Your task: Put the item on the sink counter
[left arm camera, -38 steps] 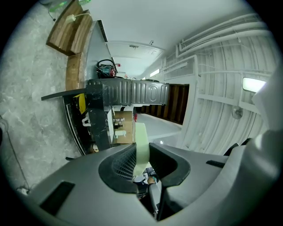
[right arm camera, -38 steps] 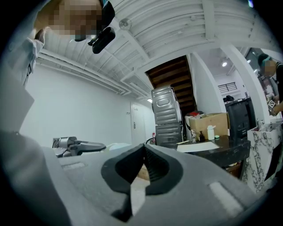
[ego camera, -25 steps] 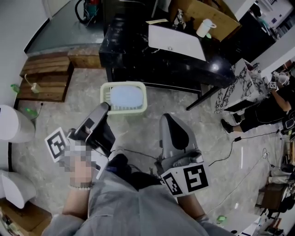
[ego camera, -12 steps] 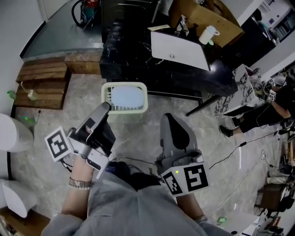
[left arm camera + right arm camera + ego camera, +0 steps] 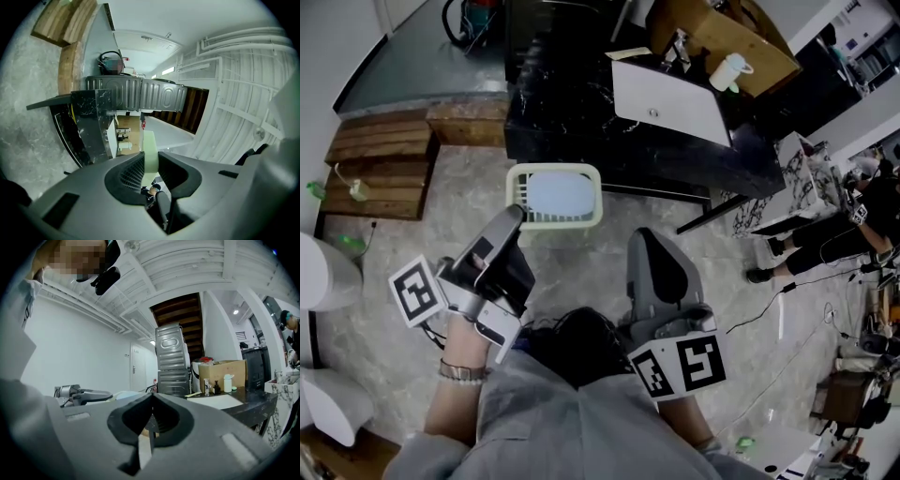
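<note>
The black sink counter (image 5: 572, 122) lies straight ahead, just beyond the pale basket (image 5: 553, 171), which is held out front by its near rim in the clamped left gripper (image 5: 514, 220), while the right gripper (image 5: 649, 239) alongside is closed and empty.

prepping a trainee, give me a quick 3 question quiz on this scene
1. True or false: the right gripper has its jaws shut with nothing between them.
2. Which one holds the basket? A left gripper, B right gripper, C both.
3. Fill in: the white sink sits in a ___ counter.
Key: 1 true; 2 A; 3 black.
</note>
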The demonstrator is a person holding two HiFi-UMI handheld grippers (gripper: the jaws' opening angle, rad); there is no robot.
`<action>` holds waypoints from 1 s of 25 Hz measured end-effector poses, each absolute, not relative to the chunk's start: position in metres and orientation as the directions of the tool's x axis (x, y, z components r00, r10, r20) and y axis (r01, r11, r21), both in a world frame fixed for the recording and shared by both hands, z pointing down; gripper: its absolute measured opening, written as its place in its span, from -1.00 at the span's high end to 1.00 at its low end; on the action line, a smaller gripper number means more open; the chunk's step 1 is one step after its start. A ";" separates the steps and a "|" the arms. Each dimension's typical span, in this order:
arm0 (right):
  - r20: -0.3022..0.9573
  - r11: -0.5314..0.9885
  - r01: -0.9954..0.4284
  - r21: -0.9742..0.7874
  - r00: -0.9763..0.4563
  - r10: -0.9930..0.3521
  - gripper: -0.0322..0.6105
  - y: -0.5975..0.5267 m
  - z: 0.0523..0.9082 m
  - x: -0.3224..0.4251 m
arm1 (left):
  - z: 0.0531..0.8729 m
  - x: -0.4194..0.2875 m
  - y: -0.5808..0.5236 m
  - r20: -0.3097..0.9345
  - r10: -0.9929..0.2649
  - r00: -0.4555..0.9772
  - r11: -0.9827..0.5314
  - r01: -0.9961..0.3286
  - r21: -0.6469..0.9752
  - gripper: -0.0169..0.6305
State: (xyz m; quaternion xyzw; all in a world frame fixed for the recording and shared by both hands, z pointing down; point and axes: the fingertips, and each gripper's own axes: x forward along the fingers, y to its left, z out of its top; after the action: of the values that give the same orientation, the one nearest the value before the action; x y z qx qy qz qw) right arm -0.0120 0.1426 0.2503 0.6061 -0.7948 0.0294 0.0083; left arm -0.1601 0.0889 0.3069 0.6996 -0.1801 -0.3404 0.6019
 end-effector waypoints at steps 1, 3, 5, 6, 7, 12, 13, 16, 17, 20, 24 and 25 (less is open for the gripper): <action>0.052 0.262 -0.965 -0.037 -0.263 -0.963 0.91 0.142 0.251 -0.012 | 0.307 -0.161 0.088 -0.259 -0.662 0.703 -0.210 0.157 0.965 0.67; 0.057 0.257 -0.966 -0.036 -0.258 -0.964 0.91 0.141 0.252 -0.011 | 0.308 -0.162 0.087 -0.260 -0.663 0.702 -0.212 0.157 0.965 0.67; 0.058 0.252 -0.967 -0.034 -0.253 -0.966 0.91 0.139 0.253 -0.010 | 0.309 -0.162 0.085 -0.264 -0.663 0.700 -0.212 0.163 0.964 0.67; 0.059 0.251 -0.967 -0.032 -0.253 -0.966 0.91 0.138 0.254 -0.009 | 0.309 -0.162 0.085 -0.265 -0.663 0.700 -0.212 0.165 0.963 0.67; 0.060 0.252 -0.967 -0.031 -0.254 -0.965 0.91 0.137 0.255 -0.009 | 0.309 -0.162 0.085 -0.265 -0.664 0.700 -0.211 0.165 0.964 0.67; 0.065 0.263 -0.965 -0.022 -0.264 -0.962 0.91 0.127 0.260 -0.005 | 0.311 -0.161 0.079 -0.267 -0.672 0.691 -0.217 0.162 0.963 0.67; 0.068 0.265 -0.964 -0.025 -0.266 -0.962 0.91 0.125 0.261 -0.004 | 0.311 -0.160 0.078 -0.267 -0.673 0.689 -0.217 0.162 0.963 0.67; 0.073 0.273 -0.961 -0.032 -0.275 -0.959 0.91 0.115 0.265 0.000 | 0.313 -0.157 0.069 -0.262 -0.680 0.685 -0.212 0.158 0.964 0.67; 0.074 0.276 -0.961 -0.031 -0.278 -0.958 0.91 0.110 0.265 0.001 | 0.314 -0.155 0.065 -0.258 -0.682 0.684 -0.210 0.155 0.965 0.67; 0.078 0.290 -0.957 -0.030 -0.291 -0.953 0.91 0.092 0.267 0.008 | 0.315 -0.148 0.049 -0.250 -0.687 0.682 -0.209 0.144 0.967 0.67; 0.088 0.309 -0.950 -0.045 -0.312 -0.946 0.91 0.068 0.271 0.017 | 0.316 -0.135 0.026 -0.248 -0.695 0.675 -0.207 0.142 0.968 0.67; 0.087 0.313 -0.949 -0.045 -0.316 -0.945 0.91 0.062 0.270 0.020 | 0.315 -0.131 0.020 -0.249 -0.696 0.674 -0.209 0.142 0.967 0.67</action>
State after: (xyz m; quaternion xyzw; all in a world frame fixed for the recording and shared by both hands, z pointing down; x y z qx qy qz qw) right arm 0.0204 0.0616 0.2703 0.5845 -0.8099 0.0439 0.0221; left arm -0.1312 0.0201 0.3149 0.6937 -0.1994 -0.3512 0.5964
